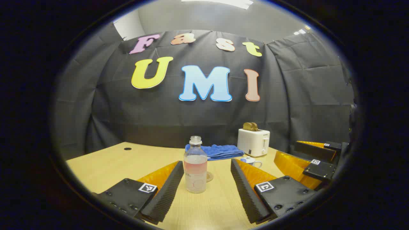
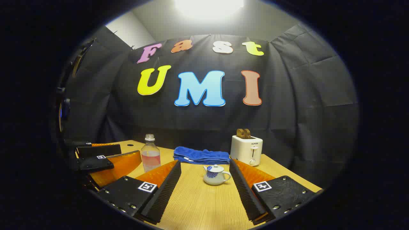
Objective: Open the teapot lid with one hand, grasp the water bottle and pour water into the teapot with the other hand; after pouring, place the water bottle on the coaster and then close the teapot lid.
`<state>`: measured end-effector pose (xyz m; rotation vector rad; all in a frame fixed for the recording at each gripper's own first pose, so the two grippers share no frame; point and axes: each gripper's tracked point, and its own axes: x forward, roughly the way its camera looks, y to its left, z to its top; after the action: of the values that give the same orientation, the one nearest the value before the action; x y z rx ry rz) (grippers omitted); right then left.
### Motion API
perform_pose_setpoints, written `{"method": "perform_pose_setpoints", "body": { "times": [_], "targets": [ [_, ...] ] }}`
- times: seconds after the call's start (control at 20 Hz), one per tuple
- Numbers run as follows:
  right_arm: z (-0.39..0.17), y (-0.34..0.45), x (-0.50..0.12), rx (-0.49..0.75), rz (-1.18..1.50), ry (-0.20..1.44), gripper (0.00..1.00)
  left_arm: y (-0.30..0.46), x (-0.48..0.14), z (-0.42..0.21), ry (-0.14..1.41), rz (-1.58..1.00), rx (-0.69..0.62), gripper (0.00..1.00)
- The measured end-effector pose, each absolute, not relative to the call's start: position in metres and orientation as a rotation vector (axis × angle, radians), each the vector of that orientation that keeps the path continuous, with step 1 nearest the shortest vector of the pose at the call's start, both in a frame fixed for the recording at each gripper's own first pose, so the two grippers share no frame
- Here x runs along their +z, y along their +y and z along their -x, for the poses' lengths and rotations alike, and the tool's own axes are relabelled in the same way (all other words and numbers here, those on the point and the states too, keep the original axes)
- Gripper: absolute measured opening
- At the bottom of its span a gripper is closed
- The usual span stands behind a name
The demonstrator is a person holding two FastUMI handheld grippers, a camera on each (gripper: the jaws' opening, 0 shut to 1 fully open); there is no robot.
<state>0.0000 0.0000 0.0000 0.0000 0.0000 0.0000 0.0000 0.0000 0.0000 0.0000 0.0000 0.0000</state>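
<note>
Left gripper (image 1: 207,188) gaping wide, empty, facing uncapped water bottle (image 1: 195,169); right gripper (image 2: 205,188) likewise gaping before lidded teapot (image 2: 216,175); blue towel (image 2: 201,155) and toaster (image 2: 246,149) standing behind.

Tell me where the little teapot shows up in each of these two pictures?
Left gripper view: the teapot peeks out right of centre, behind the right finger, below the toaster.
Right gripper view: the teapot stands at centre, between the two fingers.
Shared landmark: the toaster, behind the teapot in both.

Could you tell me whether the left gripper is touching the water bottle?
Apart. In the left gripper view, the water bottle stands between the open left gripper fingers, with bare table showing on both sides.
</note>
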Motion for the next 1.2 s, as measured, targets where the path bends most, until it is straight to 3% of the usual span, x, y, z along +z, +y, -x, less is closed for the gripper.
{"method": "perform_pose_setpoints", "body": {
  "times": [0.7, 1.0, 1.2],
  "targets": [
    [-0.024, -0.019, 0.022, -0.051, 0.060, 0.018, 0.95, 0.010, -0.002, -0.007, 0.030, -0.029, 0.010, 1.00],
    [-0.082, -0.012, 0.023, 0.014, -0.056, 0.040, 0.95, 0.027, -0.019, -0.030, 0.070, -0.029, 0.018, 1.00],
    [-0.127, -0.021, 0.020, -0.038, 0.011, 0.012, 0.95, 0.035, -0.035, -0.053, 0.098, -0.032, 0.011, 1.00]
  ]
}}
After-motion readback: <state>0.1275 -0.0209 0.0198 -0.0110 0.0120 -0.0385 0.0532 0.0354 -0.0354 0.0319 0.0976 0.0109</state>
